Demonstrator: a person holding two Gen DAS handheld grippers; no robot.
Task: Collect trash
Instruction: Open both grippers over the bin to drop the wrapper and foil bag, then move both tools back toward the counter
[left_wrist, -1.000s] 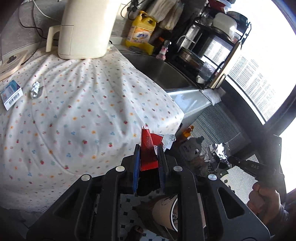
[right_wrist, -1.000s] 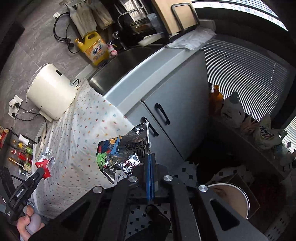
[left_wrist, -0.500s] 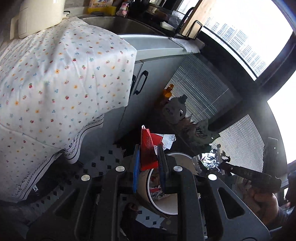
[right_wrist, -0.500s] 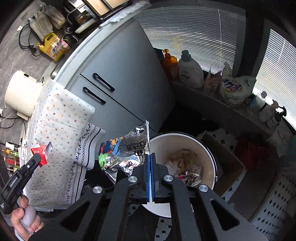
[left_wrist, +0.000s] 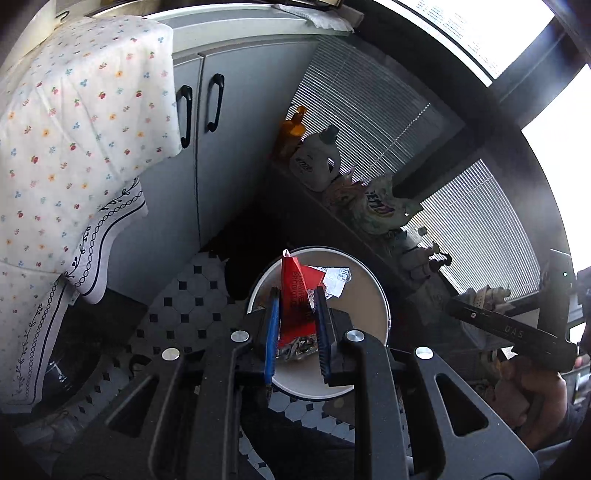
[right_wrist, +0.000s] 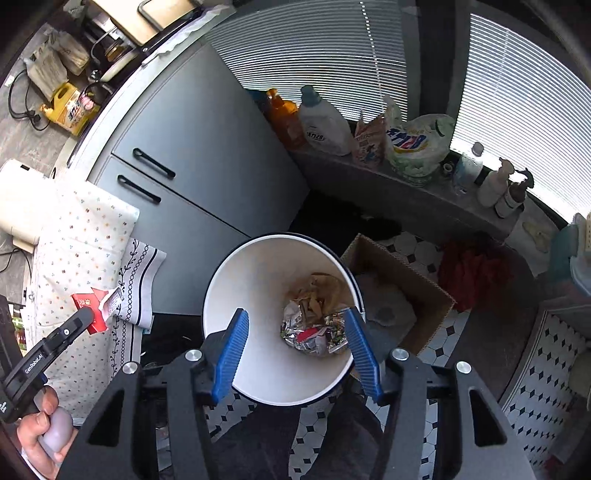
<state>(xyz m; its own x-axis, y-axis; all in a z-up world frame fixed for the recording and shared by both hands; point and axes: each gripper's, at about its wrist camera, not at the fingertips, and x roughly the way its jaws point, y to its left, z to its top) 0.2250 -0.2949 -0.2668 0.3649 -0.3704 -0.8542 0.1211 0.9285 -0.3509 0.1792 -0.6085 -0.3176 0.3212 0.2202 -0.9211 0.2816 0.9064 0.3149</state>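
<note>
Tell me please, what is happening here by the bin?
A person is collecting trash with a gripper in each hand. The right gripper hangs over the white bin with its jaws opening and nothing between them; a shiny foil wrapper lies at the bottom of the bin among other scraps. The left gripper is shut on a red carton with some paper, also above the bin, not yet released.

A white cloth dotted with small flowers (right_wrist: 79, 236) hangs at the left of the frame beside grey cupboard doors with black handles (right_wrist: 207, 147). A white detergent bottle (right_wrist: 323, 123) and an orange bottle (right_wrist: 286, 120) stand on the upper ledge. An open brown cardboard box (right_wrist: 402, 288) sits on the black-and-white tiled floor (right_wrist: 554, 373).
</note>
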